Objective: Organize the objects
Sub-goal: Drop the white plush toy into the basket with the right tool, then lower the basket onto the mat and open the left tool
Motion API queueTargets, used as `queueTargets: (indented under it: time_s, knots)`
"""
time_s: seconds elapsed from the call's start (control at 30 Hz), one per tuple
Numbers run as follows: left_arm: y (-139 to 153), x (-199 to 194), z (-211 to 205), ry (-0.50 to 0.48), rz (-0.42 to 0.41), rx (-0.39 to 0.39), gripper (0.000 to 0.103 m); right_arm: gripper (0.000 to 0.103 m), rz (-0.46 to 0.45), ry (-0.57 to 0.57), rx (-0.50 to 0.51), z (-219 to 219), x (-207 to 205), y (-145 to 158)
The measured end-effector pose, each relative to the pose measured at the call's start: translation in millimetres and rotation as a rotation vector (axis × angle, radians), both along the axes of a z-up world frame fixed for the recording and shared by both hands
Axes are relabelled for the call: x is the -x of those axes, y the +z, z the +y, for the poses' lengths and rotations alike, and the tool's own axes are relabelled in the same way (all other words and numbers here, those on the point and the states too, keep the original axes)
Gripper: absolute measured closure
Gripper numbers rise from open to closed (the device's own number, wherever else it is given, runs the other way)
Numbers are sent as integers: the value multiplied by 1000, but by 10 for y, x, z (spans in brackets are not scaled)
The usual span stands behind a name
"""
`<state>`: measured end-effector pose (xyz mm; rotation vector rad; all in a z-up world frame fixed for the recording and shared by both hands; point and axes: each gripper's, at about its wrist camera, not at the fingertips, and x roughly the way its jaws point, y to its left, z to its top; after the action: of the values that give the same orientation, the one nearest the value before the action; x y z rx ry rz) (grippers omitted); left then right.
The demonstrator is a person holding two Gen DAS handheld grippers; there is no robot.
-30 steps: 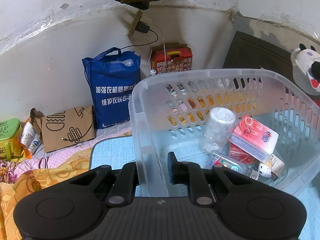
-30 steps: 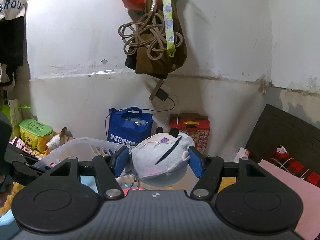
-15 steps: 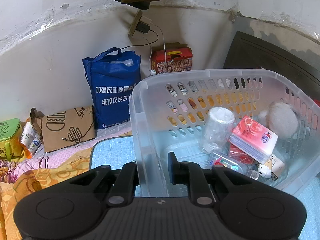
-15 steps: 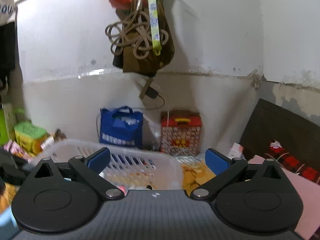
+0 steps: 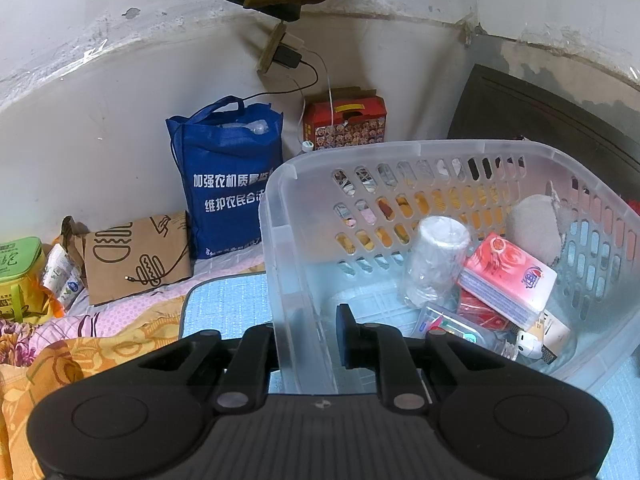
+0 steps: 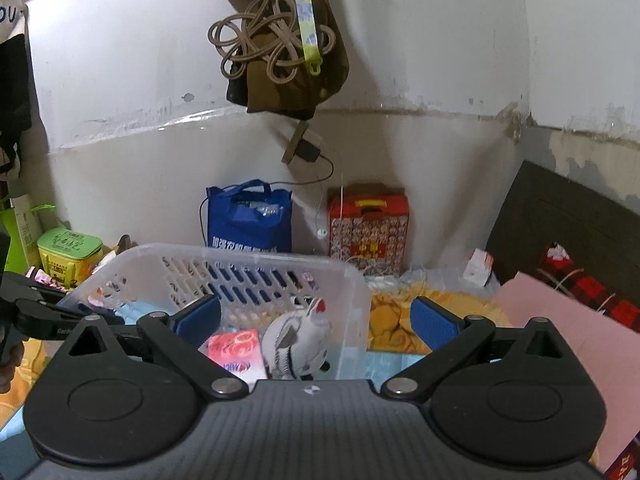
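Change: a second ago the right gripper (image 6: 316, 318) pinched the plush toy (image 6: 298, 340); now its jaws are spread and bare.
Plush toy: inside the basket (image 6: 248, 258), below the right gripper, against the tissue pack (image 6: 238, 346).
Left gripper (image 5: 306, 338): pinching the basket's near wall.
Around basket: blue bag (image 5: 228, 176) and red box (image 5: 344, 122) behind.

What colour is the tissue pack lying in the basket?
Red and pink with a rose print; the tissue pack shows best in the left wrist view.
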<state>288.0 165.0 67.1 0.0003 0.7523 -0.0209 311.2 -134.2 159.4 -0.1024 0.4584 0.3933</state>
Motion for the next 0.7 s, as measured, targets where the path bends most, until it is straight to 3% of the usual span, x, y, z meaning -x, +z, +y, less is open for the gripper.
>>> queueTargets:
  time_s: [0.3, 0.7]
  knots:
    - [-2, 7, -3, 16, -2, 1, 82, 0, 38, -1, -9, -69, 139, -22]
    - [-20, 22, 76, 50, -39, 75, 81, 0, 168, -11, -239, -467, 200, -166]
